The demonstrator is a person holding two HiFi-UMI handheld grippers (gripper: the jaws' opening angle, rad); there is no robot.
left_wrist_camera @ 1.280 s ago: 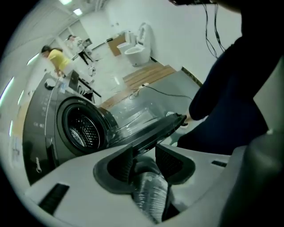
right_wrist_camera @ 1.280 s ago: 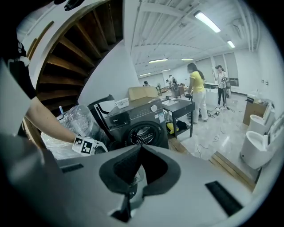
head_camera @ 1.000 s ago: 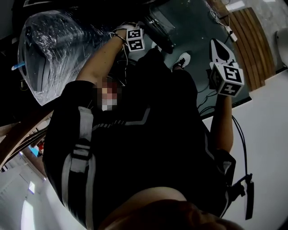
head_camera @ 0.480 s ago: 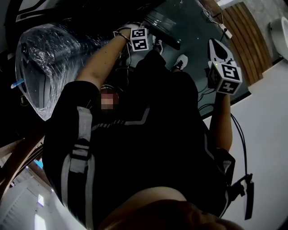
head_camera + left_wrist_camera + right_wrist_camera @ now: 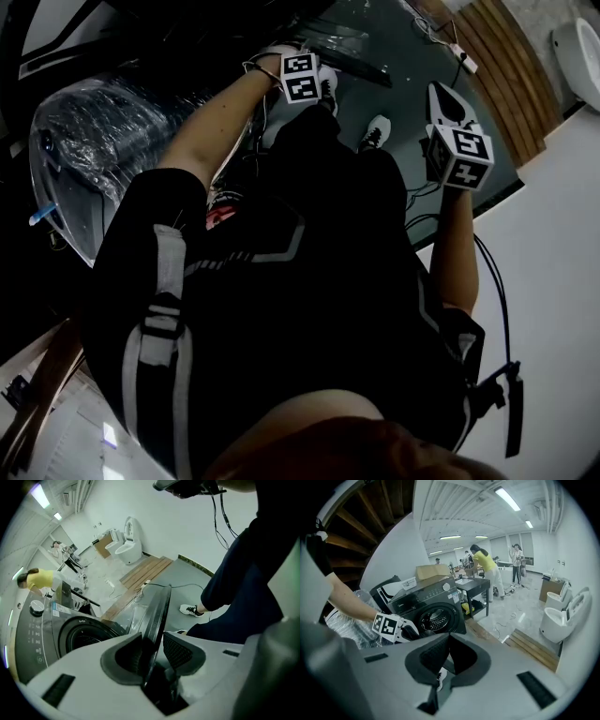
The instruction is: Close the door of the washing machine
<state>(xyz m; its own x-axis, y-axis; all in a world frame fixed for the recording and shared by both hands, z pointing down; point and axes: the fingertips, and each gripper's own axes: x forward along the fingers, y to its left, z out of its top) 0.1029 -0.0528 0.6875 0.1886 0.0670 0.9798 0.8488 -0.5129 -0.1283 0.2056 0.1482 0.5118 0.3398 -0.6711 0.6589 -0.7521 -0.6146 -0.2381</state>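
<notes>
The dark grey washing machine (image 5: 44, 637) (image 5: 433, 609) stands with its round drum opening (image 5: 86, 637) (image 5: 434, 619) uncovered. Its door (image 5: 159, 613) (image 5: 349, 49) swings out edge-on towards me. My left gripper (image 5: 152, 641) (image 5: 302, 77) points steeply down. Its jaws have just been closing and now sit on both sides of the door's dark rim. That gripper also shows beside the machine in the right gripper view (image 5: 396, 627). My right gripper (image 5: 449, 651) (image 5: 442, 103) hangs apart to the right, shut and empty.
A plastic-wrapped appliance (image 5: 94, 141) stands at my left. Wooden planks (image 5: 145, 571) and cables lie on the floor beyond the door. Toilets (image 5: 129, 541) (image 5: 562, 616) stand near the far wall. My shoe (image 5: 191, 610) is near the door. People (image 5: 483, 564) work by a black table in the background.
In the head view my left gripper has slid right and up, together with the door. The right gripper has shifted slightly left. The wrapped appliance has drifted down in the picture.
</notes>
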